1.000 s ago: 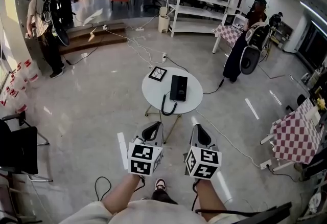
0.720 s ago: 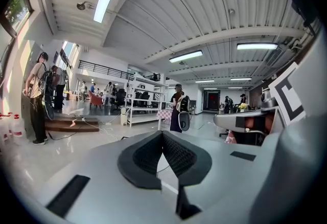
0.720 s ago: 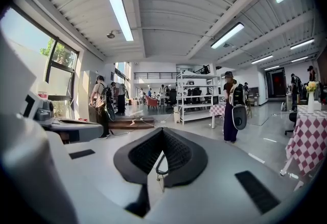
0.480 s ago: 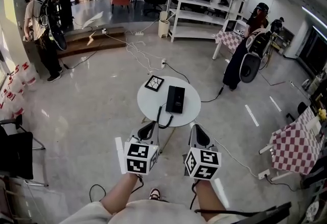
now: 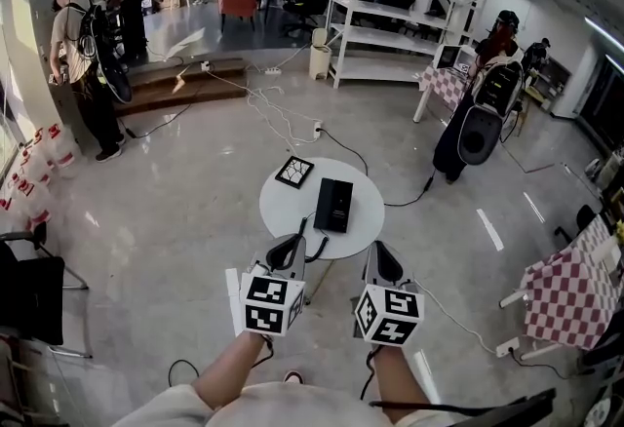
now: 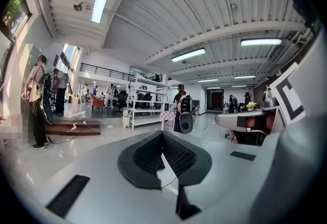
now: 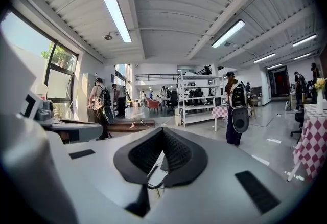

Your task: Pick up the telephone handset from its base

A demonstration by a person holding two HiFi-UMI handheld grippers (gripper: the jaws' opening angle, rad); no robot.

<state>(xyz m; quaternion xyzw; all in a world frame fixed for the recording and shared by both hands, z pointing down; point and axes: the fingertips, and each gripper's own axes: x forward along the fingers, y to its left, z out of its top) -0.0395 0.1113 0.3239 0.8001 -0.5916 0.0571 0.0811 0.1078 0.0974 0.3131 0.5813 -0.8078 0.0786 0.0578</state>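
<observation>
Head view: round white table (image 5: pixel 281 213), glossy top. The telephone handset (image 5: pixel 333 205), a flat black slab, sits on its base right of centre. A square black-and-white marker tile (image 5: pixel 294 172) lies beside it. Left gripper (image 5: pixel 292 245) and right gripper (image 5: pixel 379 253) are at the near table edge, clear of the phone.
Left gripper view: ribbed black pads pressed together in a V, nothing between them.
Right gripper view: pads also together and empty. Thin black cord (image 7: pixel 155 183) shows below them.

Open lab hall — shelving (image 5: pixel 390 20), floor cables (image 5: pixel 261 106)
</observation>
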